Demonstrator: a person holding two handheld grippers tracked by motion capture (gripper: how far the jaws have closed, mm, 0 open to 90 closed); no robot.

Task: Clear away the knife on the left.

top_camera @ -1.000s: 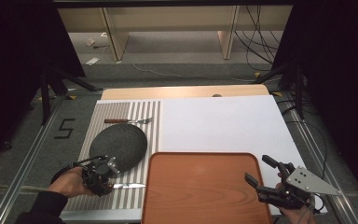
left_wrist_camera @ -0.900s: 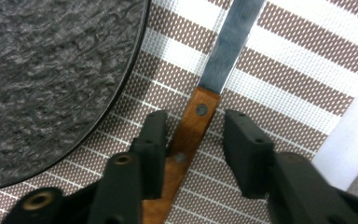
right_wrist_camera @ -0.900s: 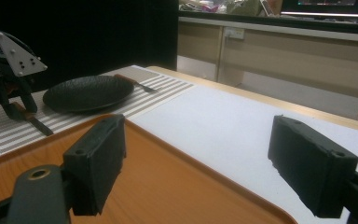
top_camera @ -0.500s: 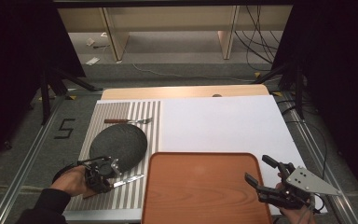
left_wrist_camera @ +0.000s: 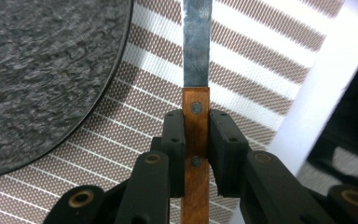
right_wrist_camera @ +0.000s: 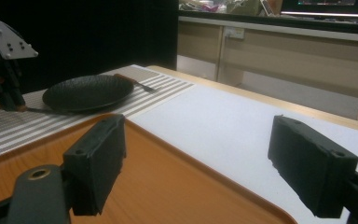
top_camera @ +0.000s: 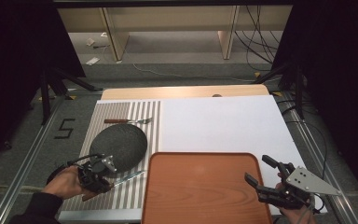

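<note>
Knife (top_camera: pixel 121 179) newly raised in left gripper (top_camera: pixel 103 184)

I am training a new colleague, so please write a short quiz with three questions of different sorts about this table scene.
1. True or false: the left claw is shut on the knife by its wooden handle.
2. Which lies beyond the dark plate? A) a spoon B) a fork C) a cup
3. Fill in: the right claw stands open over the corner of the orange ____.

Key: 1 true; 2 B; 3 tray.
</note>
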